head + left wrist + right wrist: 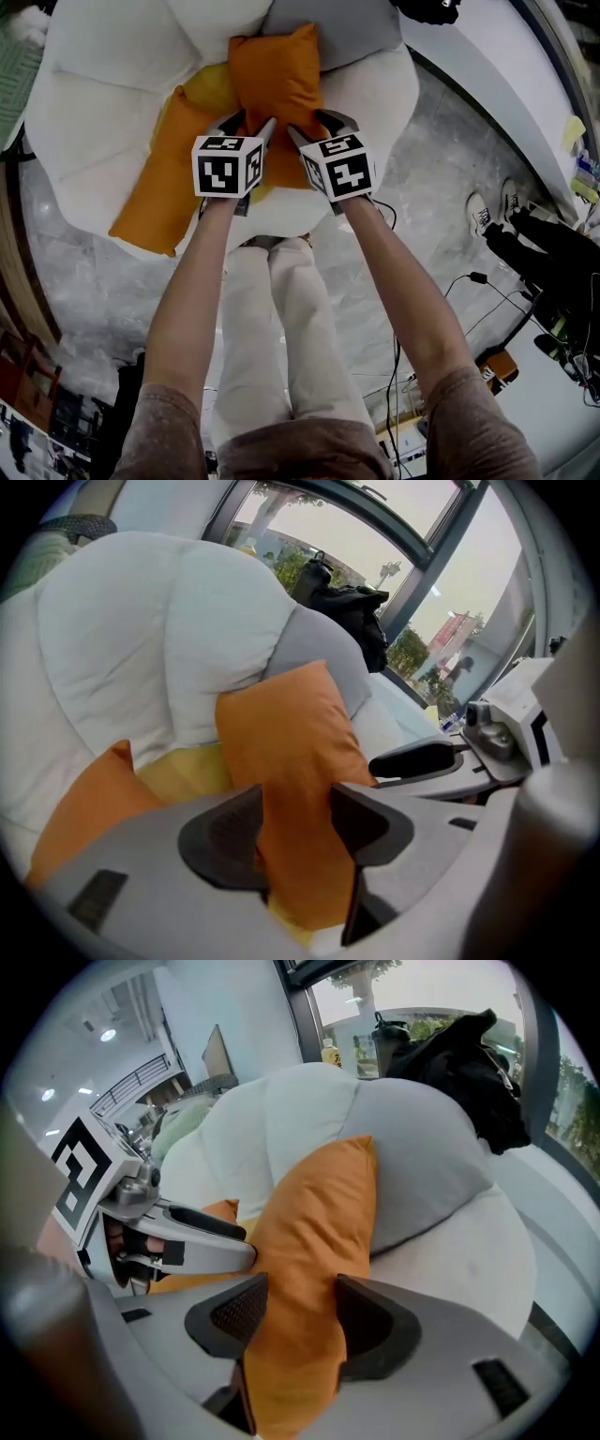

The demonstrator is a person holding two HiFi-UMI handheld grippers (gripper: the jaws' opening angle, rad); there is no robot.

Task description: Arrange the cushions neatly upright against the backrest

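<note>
On the white padded sofa (122,84), a plump orange fabric cushion (277,80) leans on a grey cushion (337,28). Left gripper (248,127) and right gripper (319,125) straddle it, jaws apart. A second orange cushion (159,178) lies alongside.

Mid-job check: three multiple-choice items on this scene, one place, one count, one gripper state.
1. The second orange cushion lies: A between a gripper's jaws; B atop the middle orange cushion; C on the white sofa, left of the left gripper.
2. Orange cushions in view: A one; B two; C four.
3. Jaws of the left gripper and right gripper: A apart, straddling the middle orange cushion; B shut, empty; C clamping the second orange cushion.
C, the head view shows it; B, only two are orange; A, both gripper views show it.
</note>
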